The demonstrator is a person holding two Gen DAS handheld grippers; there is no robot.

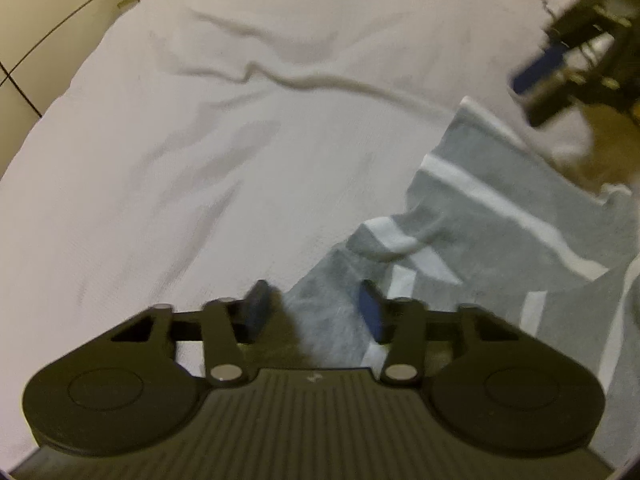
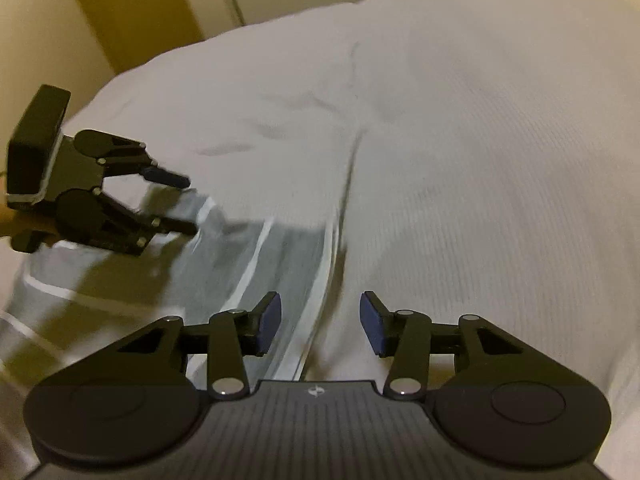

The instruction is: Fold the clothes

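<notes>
White ribbed bedsheet (image 1: 200, 140) covers the whole work surface, wrinkled in long creases; tiled floor (image 1: 24, 60) shows at the far left of the left wrist view, and tan cabinet doors (image 2: 132, 12) stand behind the bed in the right wrist view.

Left wrist view, left to right: bare sheet, then the left gripper (image 1: 316, 312) at bottom centre, jaws apart with a moderate gap. Grey fabric lies under and between the blue pads (image 1: 370, 312), but the pads do not press on it. To the right the grey garment with white stripes (image 1: 500, 216) lies rumpled on the sheet, one edge folded over itself. Top right, blurred: the right gripper (image 1: 528, 92), above the garment's far edge, nothing visibly between its fingers.

Right wrist view, left to right: left gripper (image 2: 188, 204) at the left edge, jaws apart, fingertips over the garment's corner; whether they touch the cloth I cannot tell. Striped garment (image 2: 248, 264) runs from lower left toward centre, blurred. Right gripper (image 2: 320, 320) at bottom centre, jaws standing fairly wide, empty, garment edge (image 2: 320, 304) passing beneath the gap. Plain sheet fills the right.
</notes>
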